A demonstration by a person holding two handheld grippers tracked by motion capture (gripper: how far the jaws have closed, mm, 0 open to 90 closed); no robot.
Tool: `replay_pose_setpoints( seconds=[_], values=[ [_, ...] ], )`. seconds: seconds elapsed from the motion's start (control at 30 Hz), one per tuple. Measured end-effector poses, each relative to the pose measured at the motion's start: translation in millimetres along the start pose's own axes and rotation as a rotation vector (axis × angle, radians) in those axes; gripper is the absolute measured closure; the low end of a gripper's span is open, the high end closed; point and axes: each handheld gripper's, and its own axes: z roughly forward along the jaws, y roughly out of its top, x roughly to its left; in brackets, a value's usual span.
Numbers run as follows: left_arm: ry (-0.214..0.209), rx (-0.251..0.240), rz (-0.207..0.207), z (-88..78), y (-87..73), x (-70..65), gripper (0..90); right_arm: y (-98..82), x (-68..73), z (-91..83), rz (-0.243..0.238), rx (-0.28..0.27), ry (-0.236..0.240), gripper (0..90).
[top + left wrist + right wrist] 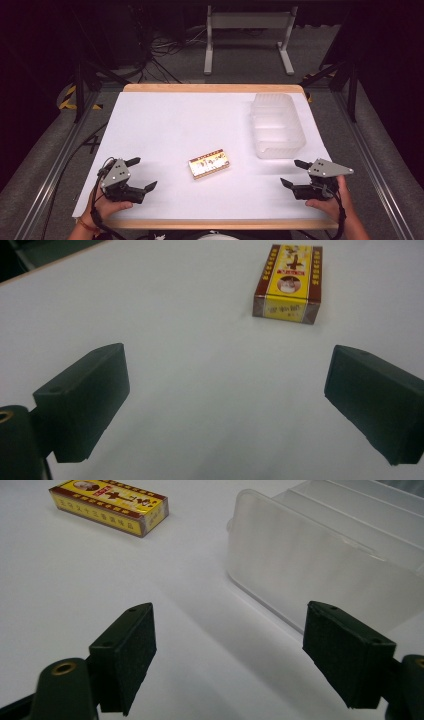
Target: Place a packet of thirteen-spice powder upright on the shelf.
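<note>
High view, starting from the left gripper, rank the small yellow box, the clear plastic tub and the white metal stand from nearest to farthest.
From the left gripper:
1. Small yellow box, mid-table, just to its right.
2. Clear plastic tub, at the table's far right.
3. White metal stand, on the floor beyond the table's far edge.

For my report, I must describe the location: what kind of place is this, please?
Probably a lab or recording workshop: a white-covered table on a metal frame, loose cables on the grey floor, and yellow-black hazard tape.
</note>
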Motion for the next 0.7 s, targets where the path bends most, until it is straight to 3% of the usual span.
replay_pose_setpoints(
  seconds=[0.23, 0.47, 0.63, 0.67, 0.7],
  values=[
    [-0.006, 0.009, 0.006, 2.9, 0.1, -4.9, 4.9, 2.3, 4.6, 5.5, -0.013, 0.017, -0.011, 20.7],
    [-0.005, 0.014, 0.003, 1.0, -1.9, -5.4, 5.1, 10.1, 10.5, 12.8, -0.056, 0.034, -0.01, 20.9],
    [-0.008, 0.034, -0.001, 3.5, -2.2, -5.8, 5.4, 18.0, 15.9, 17.4, -0.101, 0.043, 0.023, 26.5],
    [-0.007, 0.045, 0.0, 4.3, -2.6, -6.3, 5.4, 24.7, 17.8, 20.1, -0.112, 0.035, 0.058, 27.8],
    [-0.007, 0.045, 0.0, 4.3, -2.6, -6.3, 5.4, 24.7, 17.8, 20.1, -0.112, 0.035, 0.058, 27.8]
  ],
)
